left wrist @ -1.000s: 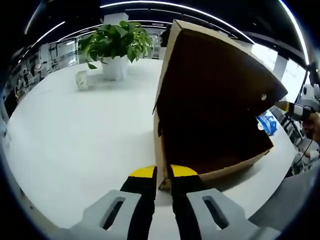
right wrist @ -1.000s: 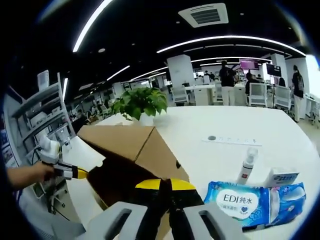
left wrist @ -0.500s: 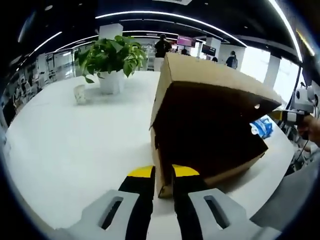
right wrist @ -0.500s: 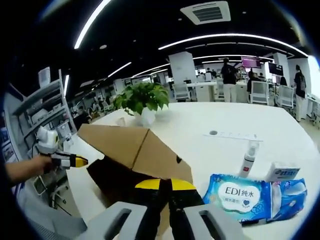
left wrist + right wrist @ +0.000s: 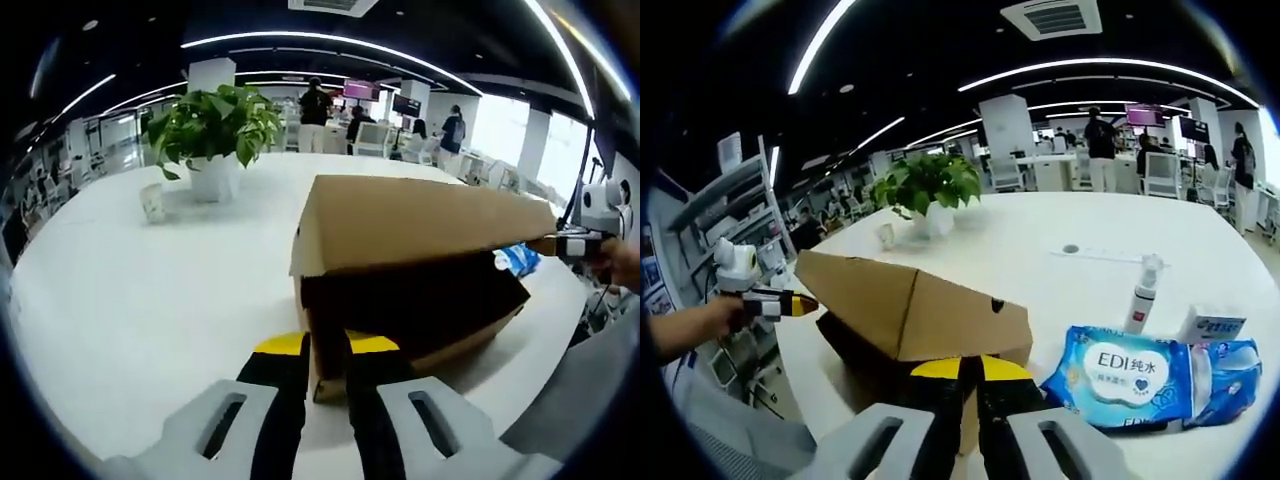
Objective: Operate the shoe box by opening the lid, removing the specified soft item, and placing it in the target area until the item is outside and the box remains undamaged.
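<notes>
Box interior (image 5: 410, 305) dark under lid (image 5: 420, 225)

matt cardboard shoe box (image 5: 400, 230), glossy (plastic) wipes pack (image 5: 1145, 375)

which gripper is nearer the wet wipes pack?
Right. The right gripper is at the box corner with the wet wipes pack just beside it; the left gripper holds the box's far end, the pack beyond the box.

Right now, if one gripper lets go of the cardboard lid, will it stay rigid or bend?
The lid is thin, wide cardboard held at its corners, so it would probably flex or drop. It looks light. The box seems stiff enough to stay on the table.
</notes>
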{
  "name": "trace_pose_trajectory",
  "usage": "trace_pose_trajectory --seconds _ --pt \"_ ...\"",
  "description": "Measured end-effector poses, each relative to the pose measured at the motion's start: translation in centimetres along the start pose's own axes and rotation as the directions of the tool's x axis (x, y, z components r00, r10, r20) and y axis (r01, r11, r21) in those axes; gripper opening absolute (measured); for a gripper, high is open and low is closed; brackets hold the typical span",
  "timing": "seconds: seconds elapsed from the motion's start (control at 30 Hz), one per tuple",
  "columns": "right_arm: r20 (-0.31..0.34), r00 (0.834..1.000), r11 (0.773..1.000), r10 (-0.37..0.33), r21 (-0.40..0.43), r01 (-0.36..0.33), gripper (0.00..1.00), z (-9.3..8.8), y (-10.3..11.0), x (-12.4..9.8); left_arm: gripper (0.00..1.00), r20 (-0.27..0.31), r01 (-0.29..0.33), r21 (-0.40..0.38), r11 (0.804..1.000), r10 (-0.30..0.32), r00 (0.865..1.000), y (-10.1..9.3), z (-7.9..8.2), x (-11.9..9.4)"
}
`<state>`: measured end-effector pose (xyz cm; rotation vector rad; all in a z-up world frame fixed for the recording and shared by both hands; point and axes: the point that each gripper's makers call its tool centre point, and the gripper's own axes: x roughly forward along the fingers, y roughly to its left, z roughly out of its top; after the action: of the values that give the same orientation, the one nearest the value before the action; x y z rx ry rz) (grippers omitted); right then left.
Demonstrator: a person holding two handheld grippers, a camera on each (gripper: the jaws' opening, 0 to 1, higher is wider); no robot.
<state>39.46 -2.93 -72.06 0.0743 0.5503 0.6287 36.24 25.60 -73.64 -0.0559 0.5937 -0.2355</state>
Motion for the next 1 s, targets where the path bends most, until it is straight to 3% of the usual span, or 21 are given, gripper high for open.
trace_pose_trajectory --seconds 0.67,1.0 --pt "-0.045 0.999 1.000 0.013 -0.001 -0.013 0.00 -2.8 0.0 0.4 0.18 0.013 0.037 0.033 0.999 -0.038 0.999 -0.6 -0.1 -0.5" --pt "-0.065 0.998 1.000 0.021 -0.020 -0.022 0.03 -4.1 -0.2 0.3 0.19 -0.016 0.047 0.046 0.998 -0.046 0.999 -0.7 -1.0 -0.5"
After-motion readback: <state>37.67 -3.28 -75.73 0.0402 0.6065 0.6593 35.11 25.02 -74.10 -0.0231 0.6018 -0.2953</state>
